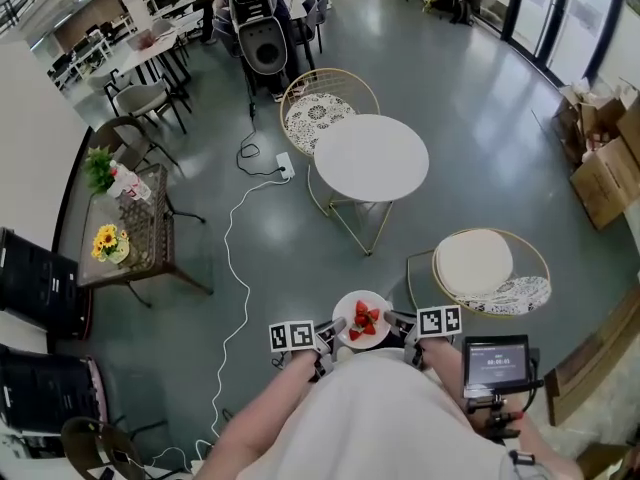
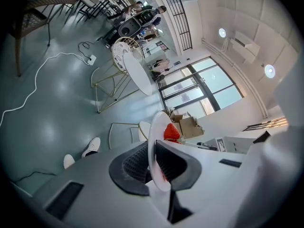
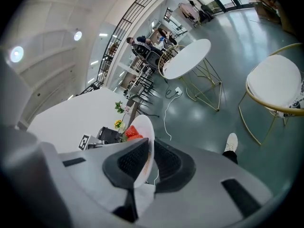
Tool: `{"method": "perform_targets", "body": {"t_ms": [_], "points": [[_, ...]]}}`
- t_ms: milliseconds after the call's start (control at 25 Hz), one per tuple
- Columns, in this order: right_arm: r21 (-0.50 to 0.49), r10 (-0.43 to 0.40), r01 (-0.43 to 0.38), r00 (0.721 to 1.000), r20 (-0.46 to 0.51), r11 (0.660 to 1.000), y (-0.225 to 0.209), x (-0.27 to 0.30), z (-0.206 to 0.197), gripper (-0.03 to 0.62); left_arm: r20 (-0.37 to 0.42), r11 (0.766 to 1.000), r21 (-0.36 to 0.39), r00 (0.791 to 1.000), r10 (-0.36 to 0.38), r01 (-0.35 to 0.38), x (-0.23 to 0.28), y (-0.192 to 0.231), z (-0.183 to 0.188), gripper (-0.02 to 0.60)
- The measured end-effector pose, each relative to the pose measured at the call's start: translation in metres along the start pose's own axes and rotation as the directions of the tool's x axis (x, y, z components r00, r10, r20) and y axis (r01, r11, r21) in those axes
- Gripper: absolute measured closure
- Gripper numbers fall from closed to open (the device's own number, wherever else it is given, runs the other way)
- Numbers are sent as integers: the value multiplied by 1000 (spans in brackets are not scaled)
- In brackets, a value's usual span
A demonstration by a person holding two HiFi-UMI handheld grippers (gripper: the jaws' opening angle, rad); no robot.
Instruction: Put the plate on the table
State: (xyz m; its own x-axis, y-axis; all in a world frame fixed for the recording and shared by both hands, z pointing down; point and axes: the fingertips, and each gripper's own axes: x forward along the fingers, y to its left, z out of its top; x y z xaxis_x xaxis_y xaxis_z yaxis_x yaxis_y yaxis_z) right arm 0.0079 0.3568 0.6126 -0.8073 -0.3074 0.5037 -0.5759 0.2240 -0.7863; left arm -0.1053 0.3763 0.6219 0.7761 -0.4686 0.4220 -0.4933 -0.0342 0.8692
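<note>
A white plate (image 1: 360, 320) with cut strawberries (image 1: 364, 319) on it is held in front of the person's body, above the floor. My left gripper (image 1: 333, 330) is shut on the plate's left rim (image 2: 153, 148). My right gripper (image 1: 392, 322) is shut on the right rim (image 3: 145, 148). The strawberries (image 2: 171, 132) show past the rim in the left gripper view, and the strawberries (image 3: 132, 133) show likewise in the right gripper view. The round white table (image 1: 371, 157) stands ahead, a good way beyond the plate, with its top bare.
Two gold-framed chairs flank the table, one behind it (image 1: 322, 108) and one at the right (image 1: 490, 266). A white cable (image 1: 236, 268) with a power strip runs over the grey floor. A wicker side table (image 1: 135, 230) with flowers stands left. Cardboard boxes (image 1: 606, 138) sit at the far right.
</note>
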Motion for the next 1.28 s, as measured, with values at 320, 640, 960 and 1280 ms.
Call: {"method": "perform_targets", "body": {"t_ms": [320, 640, 960, 1280], "points": [[-15, 7, -8, 999, -39, 1000, 10, 17, -5, 571, 37, 999, -26, 999, 21, -20, -17, 12, 2, 560], [-25, -3, 1, 998, -69, 1000, 9, 21, -6, 571, 49, 999, -45, 998, 29, -27, -19, 15, 0, 560], [-26, 5, -7, 995, -102, 1000, 15, 38, 0, 571, 54, 997, -72, 998, 44, -40, -27, 24, 12, 559], [-58, 24, -30, 994, -106, 998, 18, 66, 37, 571, 90, 996, -67, 994, 62, -56, -29, 32, 52, 558]]}}
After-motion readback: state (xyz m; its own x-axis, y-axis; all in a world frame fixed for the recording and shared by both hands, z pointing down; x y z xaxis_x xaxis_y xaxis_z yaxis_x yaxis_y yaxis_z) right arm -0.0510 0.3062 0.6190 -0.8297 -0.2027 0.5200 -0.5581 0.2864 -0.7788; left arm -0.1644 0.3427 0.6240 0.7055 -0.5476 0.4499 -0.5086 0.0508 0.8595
